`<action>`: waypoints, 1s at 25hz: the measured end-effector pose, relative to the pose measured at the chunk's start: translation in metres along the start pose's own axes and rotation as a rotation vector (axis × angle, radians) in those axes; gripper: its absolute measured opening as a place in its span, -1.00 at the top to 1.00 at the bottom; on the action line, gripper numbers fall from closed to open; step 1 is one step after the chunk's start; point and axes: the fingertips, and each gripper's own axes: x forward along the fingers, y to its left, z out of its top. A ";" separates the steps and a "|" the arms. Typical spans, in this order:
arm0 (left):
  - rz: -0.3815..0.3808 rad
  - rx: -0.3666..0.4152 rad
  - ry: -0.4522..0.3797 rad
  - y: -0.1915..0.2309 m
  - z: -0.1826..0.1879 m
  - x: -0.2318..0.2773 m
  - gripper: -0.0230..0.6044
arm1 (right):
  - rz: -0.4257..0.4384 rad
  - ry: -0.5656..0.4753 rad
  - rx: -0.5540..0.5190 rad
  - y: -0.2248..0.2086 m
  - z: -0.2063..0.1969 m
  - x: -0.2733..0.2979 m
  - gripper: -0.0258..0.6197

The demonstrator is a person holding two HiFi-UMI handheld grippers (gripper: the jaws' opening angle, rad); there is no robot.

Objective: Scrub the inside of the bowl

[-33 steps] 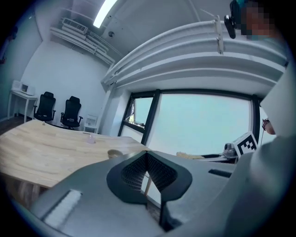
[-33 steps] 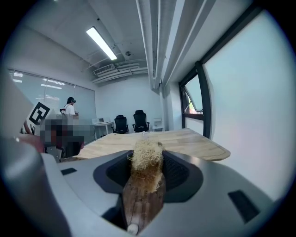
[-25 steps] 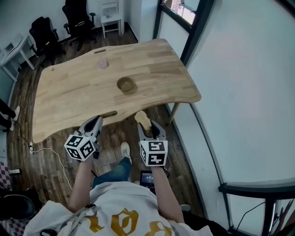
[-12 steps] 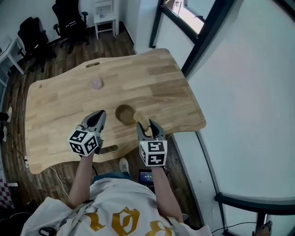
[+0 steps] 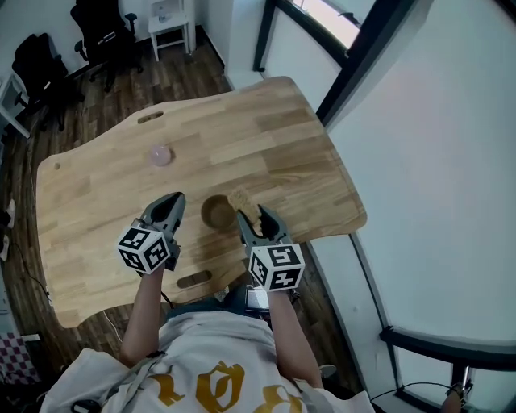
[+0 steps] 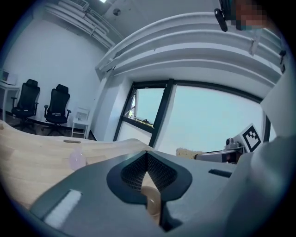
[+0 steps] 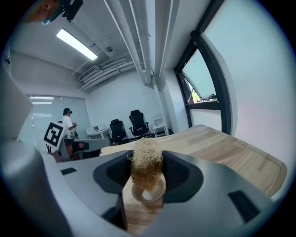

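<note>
A small brown wooden bowl (image 5: pixel 216 211) stands on the wooden table (image 5: pixel 266 137) near its front edge. My right gripper (image 5: pixel 256 216) is shut on a wooden scrubbing brush (image 5: pixel 244 202) with pale fibre bristles (image 7: pixel 145 163). The brush head hangs just right of the bowl's rim. My left gripper (image 5: pixel 171 202) hovers left of the bowl with its jaws shut and nothing held. In the left gripper view the pads (image 6: pixel 157 172) meet, and the brush (image 6: pixel 187 152) shows off to the right.
A small pink translucent object (image 5: pixel 160 155) lies further back on the table, also seen as a pink blob (image 6: pixel 77 160). The table's front edge has a slot cut-out (image 5: pixel 192 281). Office chairs (image 5: pixel 97 24) and a window frame (image 5: pixel 355 48) lie beyond.
Both grippers have moved forward from in front of the table edge to over the table. The brush now sits beside the bowl, and the left gripper flanks the bowl's other side.
</note>
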 end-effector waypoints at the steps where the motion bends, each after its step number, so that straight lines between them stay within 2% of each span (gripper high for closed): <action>1: -0.003 -0.008 0.002 0.001 -0.001 0.001 0.92 | -0.002 0.022 -0.012 -0.001 -0.004 0.003 0.35; 5: -0.003 -0.016 0.013 0.010 -0.008 0.001 0.92 | -0.003 0.052 -0.019 -0.002 -0.013 0.014 0.35; 8: 0.057 0.044 0.034 0.019 -0.015 -0.001 0.92 | 0.011 0.055 0.000 0.000 -0.018 0.015 0.35; 10: 0.095 0.074 0.013 0.024 -0.012 -0.003 0.92 | 0.022 0.049 0.006 0.001 -0.016 0.016 0.35; 15: 0.072 0.011 0.004 0.025 -0.012 0.000 0.92 | 0.031 0.045 -0.039 -0.001 -0.008 0.021 0.35; 19: 0.081 0.010 0.055 0.029 -0.023 0.009 0.92 | 0.018 0.055 -0.069 -0.009 -0.014 0.029 0.35; 25: 0.079 -0.013 0.142 0.043 -0.052 0.023 0.92 | 0.023 0.107 -0.043 -0.019 -0.035 0.046 0.35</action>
